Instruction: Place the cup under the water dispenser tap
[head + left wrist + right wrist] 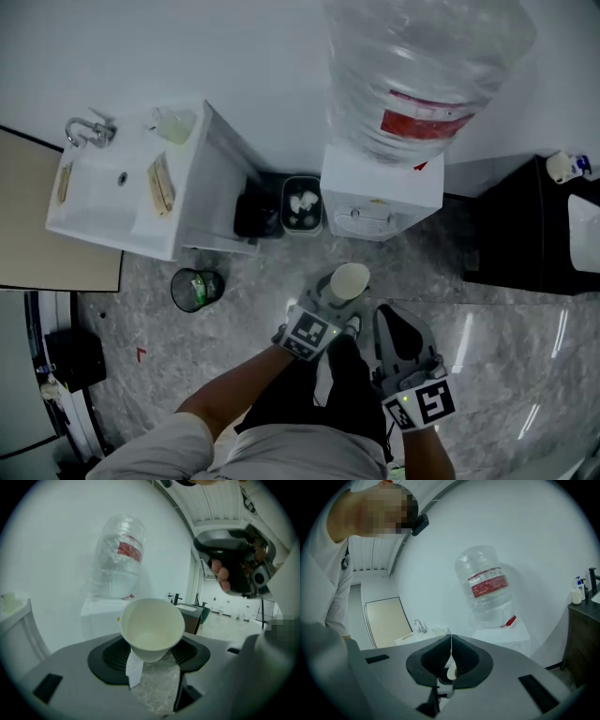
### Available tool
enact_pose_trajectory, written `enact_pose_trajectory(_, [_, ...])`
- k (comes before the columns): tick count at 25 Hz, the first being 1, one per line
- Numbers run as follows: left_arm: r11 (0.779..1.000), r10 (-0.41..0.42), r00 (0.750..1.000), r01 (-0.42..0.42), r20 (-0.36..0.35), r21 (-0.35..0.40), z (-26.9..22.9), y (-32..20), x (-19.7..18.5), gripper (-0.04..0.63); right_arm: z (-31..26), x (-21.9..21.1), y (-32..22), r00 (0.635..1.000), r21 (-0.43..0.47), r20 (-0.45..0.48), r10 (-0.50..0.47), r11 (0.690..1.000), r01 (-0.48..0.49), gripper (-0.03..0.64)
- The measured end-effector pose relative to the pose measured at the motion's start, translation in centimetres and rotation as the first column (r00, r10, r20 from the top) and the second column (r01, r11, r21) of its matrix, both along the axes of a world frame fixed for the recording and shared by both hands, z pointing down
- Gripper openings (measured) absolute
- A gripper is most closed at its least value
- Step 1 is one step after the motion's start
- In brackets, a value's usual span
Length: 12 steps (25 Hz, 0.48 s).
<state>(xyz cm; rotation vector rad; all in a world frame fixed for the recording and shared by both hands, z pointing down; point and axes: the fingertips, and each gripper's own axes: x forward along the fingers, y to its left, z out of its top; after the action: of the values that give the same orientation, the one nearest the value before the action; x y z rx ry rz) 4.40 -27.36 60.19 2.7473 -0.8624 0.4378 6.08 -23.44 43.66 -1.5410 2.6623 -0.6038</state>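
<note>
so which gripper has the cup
The left gripper: its jaws clamp the white paper cup, while the right gripper has its jaws closed together with no cup.

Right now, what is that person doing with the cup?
A person holds a gripper in each hand. The left gripper grips an empty white paper cup. The right gripper is shut with nothing in it. The water dispenser stands just ahead, and the cup is not under its tap yet.

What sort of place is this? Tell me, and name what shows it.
Likely a washroom or pantry corner: a bottled water dispenser, a white sink with a faucet, and a waste bin.
</note>
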Motion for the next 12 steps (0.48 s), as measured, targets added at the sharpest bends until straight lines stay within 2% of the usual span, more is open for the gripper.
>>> enact_pose_trajectory(8, [0.999,0.002,0.995,0.002,0.101,-0.046,20.1,-8.2,1.0,0.256,12.0,0.9,-4.9,0.999,-0.056,-0.003,0.051,0.997,-0.051,0.017])
enact_pose_trajectory(12, [0.997,-0.012,0.989,0.023,0.147,-0.071,28.0,-11.5,1.5,0.256,16.7,1.1,-6.4,0.999,-0.078,-0.021,0.04,0.996,-0.042,0.017])
